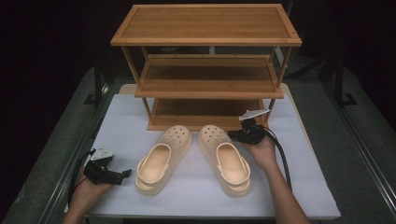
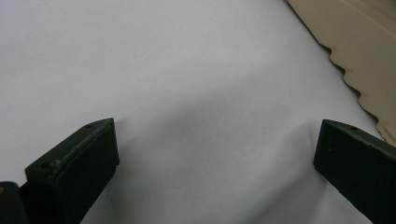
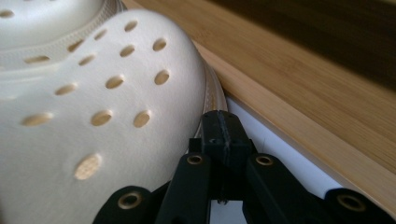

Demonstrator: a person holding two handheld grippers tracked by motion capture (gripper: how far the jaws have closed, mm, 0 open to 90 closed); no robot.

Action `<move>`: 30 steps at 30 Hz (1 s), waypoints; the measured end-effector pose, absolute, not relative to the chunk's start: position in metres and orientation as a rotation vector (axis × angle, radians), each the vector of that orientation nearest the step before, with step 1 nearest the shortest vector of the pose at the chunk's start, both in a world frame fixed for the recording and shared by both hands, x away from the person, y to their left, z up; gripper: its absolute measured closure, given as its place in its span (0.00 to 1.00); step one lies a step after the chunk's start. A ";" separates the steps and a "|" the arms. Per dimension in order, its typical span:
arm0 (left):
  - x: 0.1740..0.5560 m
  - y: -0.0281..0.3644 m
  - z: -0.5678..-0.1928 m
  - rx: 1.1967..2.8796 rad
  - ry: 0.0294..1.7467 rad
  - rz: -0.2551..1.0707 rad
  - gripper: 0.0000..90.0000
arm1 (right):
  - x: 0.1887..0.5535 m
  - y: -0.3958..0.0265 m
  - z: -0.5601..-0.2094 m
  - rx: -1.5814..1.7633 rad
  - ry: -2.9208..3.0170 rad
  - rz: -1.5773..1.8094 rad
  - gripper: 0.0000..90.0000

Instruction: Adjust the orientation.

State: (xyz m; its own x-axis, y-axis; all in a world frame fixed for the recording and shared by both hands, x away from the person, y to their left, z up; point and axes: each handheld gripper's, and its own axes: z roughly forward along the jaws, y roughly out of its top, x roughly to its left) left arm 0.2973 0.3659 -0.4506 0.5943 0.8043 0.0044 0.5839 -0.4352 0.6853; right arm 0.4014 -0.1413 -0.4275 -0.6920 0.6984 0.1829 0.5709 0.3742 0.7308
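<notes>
We see our right gripper with its jaws pressed together and nothing between them, its tip right at the toe of the right clog, centre-right of the high view. Our left gripper, lower left, stands spread wide beside the left clog.

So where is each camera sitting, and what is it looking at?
High view: sits above the person's side, looking forward and down at the white table, the wooden rack, two cream clogs, both hands and both tongs.
Left gripper view: rides the left tongs, looking down at the table; its jaws stand apart, the left clog at the corner.
Right gripper view: rides the right tongs, jaws together, beside the right clog and the rack's bottom board.
Shared: the clogs appear from above and from the tongs.
</notes>
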 end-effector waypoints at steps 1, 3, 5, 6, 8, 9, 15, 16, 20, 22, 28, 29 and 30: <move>0.297 0.366 -0.451 2.173 1.094 0.439 0.00 | 0.400 -0.143 -0.426 1.156 2.467 1.216 0.95; 0.297 0.366 -0.451 2.174 1.094 0.439 0.00 | 0.397 -0.148 -0.421 1.162 2.457 1.222 0.92; 0.297 0.366 -0.451 2.173 1.094 0.440 0.00 | 0.393 -0.153 -0.415 1.165 2.446 1.229 0.90; 0.297 0.366 -0.451 2.173 1.094 0.440 0.00 | 0.390 -0.156 -0.412 1.174 2.443 1.233 0.89; 0.297 0.366 -0.451 2.173 1.093 0.441 0.00 | 0.383 -0.161 -0.406 1.175 2.428 1.237 0.86; 0.297 0.366 -0.451 2.173 1.094 0.441 0.00 | 0.379 -0.163 -0.403 1.179 2.423 1.241 0.85; 0.297 0.366 -0.451 2.173 1.094 0.442 0.00 | 0.352 -0.174 -0.388 1.161 2.396 1.275 0.81; 0.297 0.366 -0.451 2.173 1.094 0.442 0.00 | 0.348 -0.175 -0.386 1.154 2.392 1.281 0.79; 0.297 0.366 -0.451 2.172 1.094 0.443 0.00 | 0.330 -0.176 -0.382 1.130 2.392 1.311 0.76; 0.297 0.366 -0.451 2.172 1.094 0.443 0.00 | 0.323 -0.175 -0.380 1.115 2.395 1.339 0.74; 0.297 0.366 -0.451 2.173 1.094 0.443 0.00 | 0.314 -0.164 -0.384 1.082 2.422 1.359 0.73; 0.297 0.366 -0.451 2.174 1.093 0.443 0.00 | 0.316 -0.163 -0.386 1.082 2.427 1.355 0.72; 0.297 0.366 -0.451 2.176 1.092 0.442 0.00 | 0.317 -0.161 -0.388 1.087 2.430 1.353 0.71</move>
State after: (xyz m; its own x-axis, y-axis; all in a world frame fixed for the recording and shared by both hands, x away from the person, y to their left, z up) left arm 0.2970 0.3658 -0.4506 0.5951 0.8036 0.0076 0.5823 -0.4376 0.6851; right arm 0.3175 -0.1611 -0.3883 -0.7246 0.6591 0.2016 0.5185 0.3286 0.7894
